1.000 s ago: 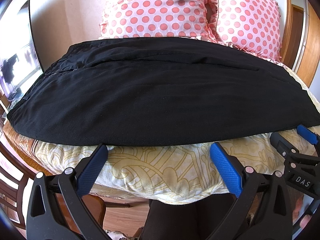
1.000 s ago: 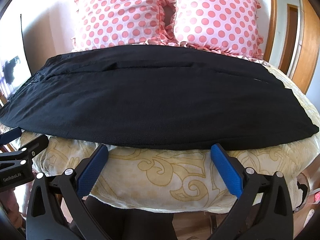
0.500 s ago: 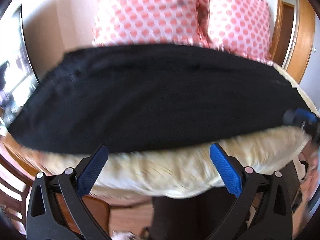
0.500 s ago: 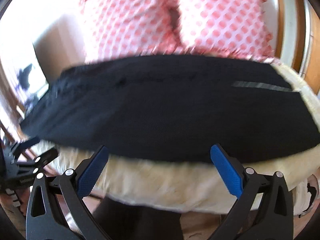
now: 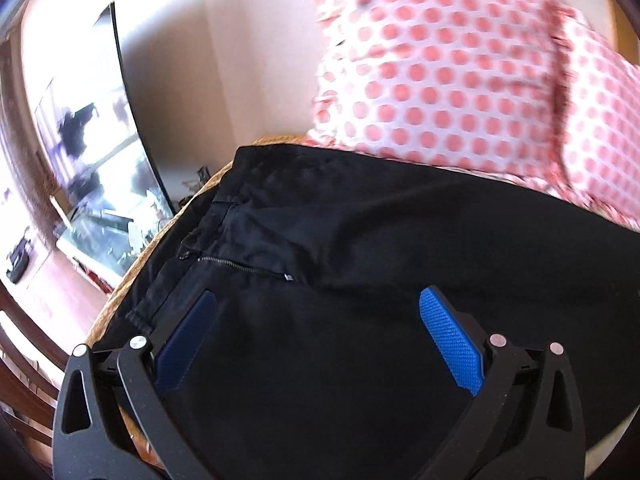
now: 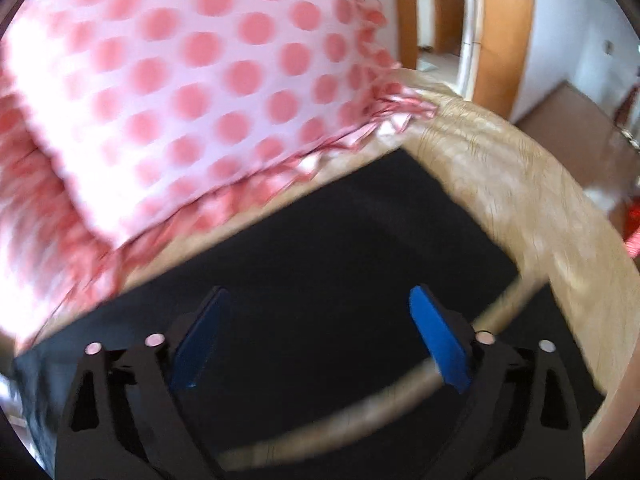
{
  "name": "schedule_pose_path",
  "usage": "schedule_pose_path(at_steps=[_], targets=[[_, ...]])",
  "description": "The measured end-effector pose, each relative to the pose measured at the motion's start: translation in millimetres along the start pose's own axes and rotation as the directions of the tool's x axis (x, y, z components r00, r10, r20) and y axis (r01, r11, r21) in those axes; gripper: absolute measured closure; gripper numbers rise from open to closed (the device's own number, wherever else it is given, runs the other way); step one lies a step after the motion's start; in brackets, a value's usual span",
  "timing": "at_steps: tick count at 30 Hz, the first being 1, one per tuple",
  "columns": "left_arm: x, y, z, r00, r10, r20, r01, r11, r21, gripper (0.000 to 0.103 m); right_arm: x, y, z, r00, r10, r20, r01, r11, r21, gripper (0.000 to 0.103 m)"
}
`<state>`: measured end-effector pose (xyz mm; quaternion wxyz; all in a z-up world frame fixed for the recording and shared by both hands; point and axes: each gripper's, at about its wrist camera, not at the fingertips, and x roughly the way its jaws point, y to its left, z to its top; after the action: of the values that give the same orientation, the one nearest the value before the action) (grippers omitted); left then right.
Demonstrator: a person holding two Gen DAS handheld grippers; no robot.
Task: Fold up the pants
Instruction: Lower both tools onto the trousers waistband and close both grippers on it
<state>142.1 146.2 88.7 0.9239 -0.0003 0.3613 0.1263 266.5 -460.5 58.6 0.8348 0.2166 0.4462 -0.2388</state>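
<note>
Black pants (image 5: 360, 280) lie flat across the bed. In the left wrist view I see their waist end, with the zipper (image 5: 240, 266) and waistband at the left. My left gripper (image 5: 316, 316) is open and empty, right over the fabric below the zipper. In the right wrist view, which is blurred, the leg-hem end of the pants (image 6: 340, 248) lies near the bed's right side. My right gripper (image 6: 316, 312) is open and empty, over that end.
Two pink polka-dot pillows (image 5: 460, 68) (image 6: 180, 92) rest behind the pants. The yellow patterned bedspread (image 6: 500, 168) shows around the fabric. A window or mirror (image 5: 80, 152) is at the left, a wooden door frame (image 6: 496, 32) at the right.
Both grippers have moved forward and apart from the bed's near edge: the left to the waist end, the right to the hem end. Both stay open.
</note>
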Motion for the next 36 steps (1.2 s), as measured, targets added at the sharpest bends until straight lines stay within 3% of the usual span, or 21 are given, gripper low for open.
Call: schedule_pose_path(at_steps=[2,4,7,14,17,18,22,26,28,31,36], targets=[[15.9,5.3,10.1,1.0,0.009,-0.023,-0.01,1.0,-0.022,0.002,31.0,2.1,21.9,0.997,-0.08,-0.022,0.08,0.997,0.014,0.021],[33.1,7.6,16.2,0.999,0.024,-0.045,-0.025,0.999,-0.034,0.002,57.1,0.8,38.1,0.99,-0.131,-0.055,0.134,0.99,0.049,0.033],[50.7,9.6,24.3,0.997,0.04,-0.061,-0.043,0.998,-0.048,0.002,84.9,1.0,58.2,0.98,-0.179,-0.083,0.187,0.978,0.094,0.035],[77.1,1.0,29.0,0.995,0.032,-0.093,-0.035,0.999,-0.035,0.002,106.2,4.0,69.1,0.96,-0.271,-0.063,0.276,0.957,0.085,0.036],[78.7,1.2,28.9,0.995,0.03,-0.097,-0.034,0.999,-0.036,0.002,102.7,5.9,59.0,0.959,-0.283,-0.024,0.284,0.958,0.042,0.043],[78.3,2.1,29.8,0.995,0.03,-0.096,-0.034,0.999,-0.038,0.002,105.0,5.8,58.1,0.96,-0.28,-0.016,0.281,0.959,0.03,0.05],[72.6,9.2,41.0,0.997,0.032,-0.067,-0.034,0.999,-0.038,0.002,101.4,-14.7,51.0,0.978,-0.208,-0.018,0.209,0.976,0.068,0.076],[70.6,19.8,61.3,0.999,0.044,0.001,-0.044,0.998,-0.053,0.002,94.9,-32.9,49.1,0.996,-0.088,-0.01,0.088,0.985,0.146,0.087],[72.5,26.2,72.8,1.0,0.004,0.023,-0.002,0.996,-0.087,0.002,87.2,-42.4,48.8,1.0,-0.015,0.007,0.014,0.981,0.193,0.096],[82.9,31.7,89.3,0.998,-0.044,0.033,0.048,0.991,-0.128,0.002,66.6,-43.5,36.6,0.997,0.033,0.067,-0.046,0.979,0.2,0.098],[112.4,28.6,112.3,0.995,-0.093,-0.026,0.087,0.98,-0.181,0.002,24.6,-61.8,10.1,0.977,0.138,0.16,-0.171,0.961,0.217,0.099]])
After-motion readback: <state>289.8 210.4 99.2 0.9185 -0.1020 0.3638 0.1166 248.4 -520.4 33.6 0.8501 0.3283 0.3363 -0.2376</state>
